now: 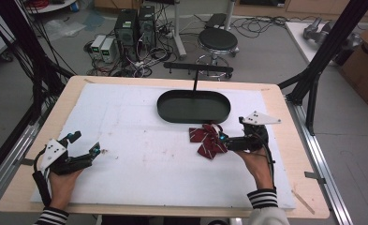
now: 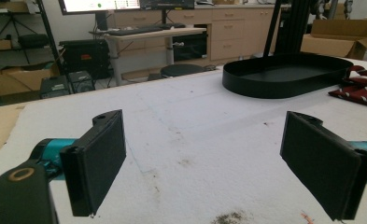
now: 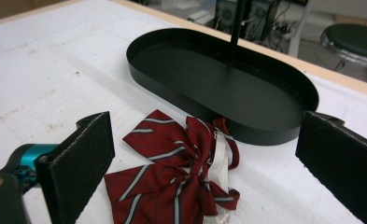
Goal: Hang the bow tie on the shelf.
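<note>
A dark red bow tie (image 1: 208, 141) with pale stripes and a white strap lies on the white mat, just in front of the black oval tray (image 1: 164, 110). My right gripper (image 1: 231, 129) is open at the bow tie's right side. In the right gripper view the bow tie (image 3: 172, 182) lies low between the two pads, with the tray's wall (image 3: 190, 99) beyond it. My left gripper (image 1: 85, 142) rests open at the mat's left, holding nothing. In the left gripper view its pads (image 2: 99, 158) stand wide apart, and the tray (image 2: 265, 87) and bow tie (image 2: 361, 90) are far right.
A thin black post with a crossbar (image 1: 198, 68) rises from the tray's far side. The white mat (image 1: 139, 159) covers most of the wooden table (image 1: 18, 187). Beyond the table stand a stool (image 1: 217, 41), computer towers (image 1: 135, 26) and a cardboard box (image 1: 366, 65).
</note>
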Demonstrator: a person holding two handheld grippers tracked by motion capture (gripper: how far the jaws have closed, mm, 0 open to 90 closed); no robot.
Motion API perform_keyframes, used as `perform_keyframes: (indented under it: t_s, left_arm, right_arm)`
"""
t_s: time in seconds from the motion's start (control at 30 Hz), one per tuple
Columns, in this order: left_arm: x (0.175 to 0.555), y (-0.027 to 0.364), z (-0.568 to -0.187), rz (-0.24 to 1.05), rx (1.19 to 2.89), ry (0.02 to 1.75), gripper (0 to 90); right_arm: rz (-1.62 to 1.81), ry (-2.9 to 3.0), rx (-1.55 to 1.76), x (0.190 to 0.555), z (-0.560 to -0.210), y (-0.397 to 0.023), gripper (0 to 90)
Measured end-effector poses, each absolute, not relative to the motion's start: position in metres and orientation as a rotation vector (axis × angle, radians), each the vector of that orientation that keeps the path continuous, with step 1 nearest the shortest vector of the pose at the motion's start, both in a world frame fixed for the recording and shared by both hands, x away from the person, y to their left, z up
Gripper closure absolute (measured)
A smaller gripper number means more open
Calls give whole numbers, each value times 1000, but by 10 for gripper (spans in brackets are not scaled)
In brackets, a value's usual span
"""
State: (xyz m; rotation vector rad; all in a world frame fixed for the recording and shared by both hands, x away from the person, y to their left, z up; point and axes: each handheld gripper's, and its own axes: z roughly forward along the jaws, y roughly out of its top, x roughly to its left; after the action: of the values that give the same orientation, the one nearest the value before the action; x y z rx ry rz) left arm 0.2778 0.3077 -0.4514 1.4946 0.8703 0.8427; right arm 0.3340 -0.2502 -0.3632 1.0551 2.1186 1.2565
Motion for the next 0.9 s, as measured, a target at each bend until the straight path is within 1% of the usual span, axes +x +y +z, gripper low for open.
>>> perform_keyframes:
  t_s: [0.3, 0.77, 0.83, 0.9]
  left_arm:
    - [278, 309, -452, 836, 1484, 876, 146]
    - [278, 309, -451, 839, 1485, 881, 146]
    - [278, 309, -452, 837, 1483, 881, 146]
    - [278, 309, -452, 837, 1484, 881, 147]
  right_arm:
    - [1187, 2170, 1087, 357, -359, -241, 38]
    - [1000, 2308, 1202, 386, -377, -236, 51]
    - [985, 2310, 1203, 388, -378, -236, 77]
    - [983, 2331, 1204, 389, -380, -235, 146]
